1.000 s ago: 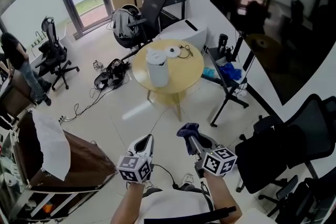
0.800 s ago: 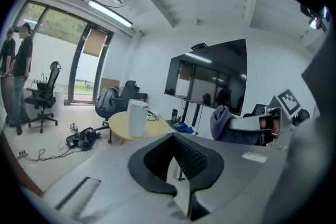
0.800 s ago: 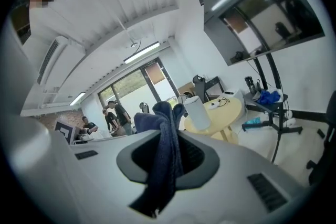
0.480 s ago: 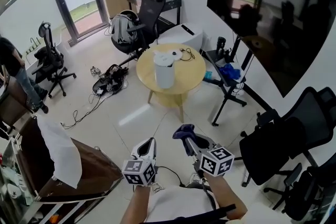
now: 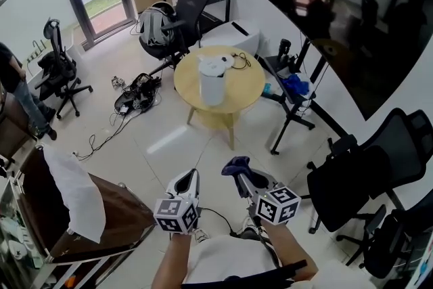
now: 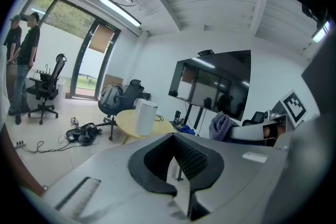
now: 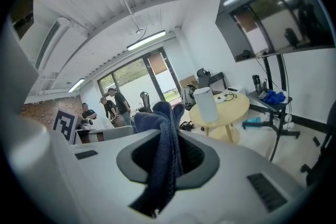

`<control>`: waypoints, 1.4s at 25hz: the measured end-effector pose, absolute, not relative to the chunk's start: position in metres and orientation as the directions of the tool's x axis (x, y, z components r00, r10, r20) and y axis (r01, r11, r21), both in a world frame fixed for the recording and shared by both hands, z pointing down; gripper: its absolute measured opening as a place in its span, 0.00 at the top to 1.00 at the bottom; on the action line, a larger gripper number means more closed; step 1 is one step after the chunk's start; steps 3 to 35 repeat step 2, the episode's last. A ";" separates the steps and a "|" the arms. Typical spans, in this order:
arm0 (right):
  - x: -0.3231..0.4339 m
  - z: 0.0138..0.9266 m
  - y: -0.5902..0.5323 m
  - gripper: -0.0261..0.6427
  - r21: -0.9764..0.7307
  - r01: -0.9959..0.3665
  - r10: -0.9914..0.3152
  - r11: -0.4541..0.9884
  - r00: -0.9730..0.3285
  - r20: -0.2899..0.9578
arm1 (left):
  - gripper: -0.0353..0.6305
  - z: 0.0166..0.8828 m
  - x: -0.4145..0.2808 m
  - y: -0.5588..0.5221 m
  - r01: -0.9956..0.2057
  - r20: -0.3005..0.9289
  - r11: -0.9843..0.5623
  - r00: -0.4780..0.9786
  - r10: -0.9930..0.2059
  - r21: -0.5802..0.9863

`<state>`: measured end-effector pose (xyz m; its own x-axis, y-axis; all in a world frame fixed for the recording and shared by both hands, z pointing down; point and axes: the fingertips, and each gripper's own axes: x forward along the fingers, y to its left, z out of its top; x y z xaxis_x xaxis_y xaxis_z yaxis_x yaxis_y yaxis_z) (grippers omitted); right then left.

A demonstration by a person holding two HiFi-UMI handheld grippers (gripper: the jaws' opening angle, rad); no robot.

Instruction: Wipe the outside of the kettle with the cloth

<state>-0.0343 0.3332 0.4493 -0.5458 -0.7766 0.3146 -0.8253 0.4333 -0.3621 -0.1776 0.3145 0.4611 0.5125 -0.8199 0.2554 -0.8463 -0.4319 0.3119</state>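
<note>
Nothing much has shifted in the last second: both grippers ride out ahead of the person as before, and the room has slid only slightly in the head view.

The right gripper (image 7: 166, 165) has its jaws closed on the cloth (image 7: 161, 131); the fabric is pinched between the black ribbed pads, bunches up above the tips and hangs in a narrow tail below. It is dark blue and nubby, like towelling. The left gripper (image 6: 177, 164) has its jaws pressed together with nothing between them; the same ribbed black pads meet along one seam. Both bodies are smooth pale plastic, each carrying a cube with black-and-white square markers.

Both grippers are well short of the round table (image 5: 245, 90), which has a pale wooden top and stands on a glossy light tiled floor. The kettle (image 5: 211, 81) stands upright on the table's left half; it is a smooth white cylinder, and what is inside it cannot be seen. Just behind it on the tabletop lies a white disc (image 5: 222, 63), with a thin dark cable (image 5: 240, 63) beside that.

Left of the table a tangle of black gear (image 5: 139, 93) lies on the floor; beyond the table stands a black office chair (image 5: 184, 7); to the table's right is a black stand (image 5: 292, 101) with something blue on it.
</note>
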 end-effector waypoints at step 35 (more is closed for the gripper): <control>-0.030 0.451 0.330 0.86 -0.362 -0.829 -0.779 0.426 -0.540 0.320 | 0.94 0.462 -0.175 0.312 -0.845 0.256 -0.433 0.515 -0.818 0.315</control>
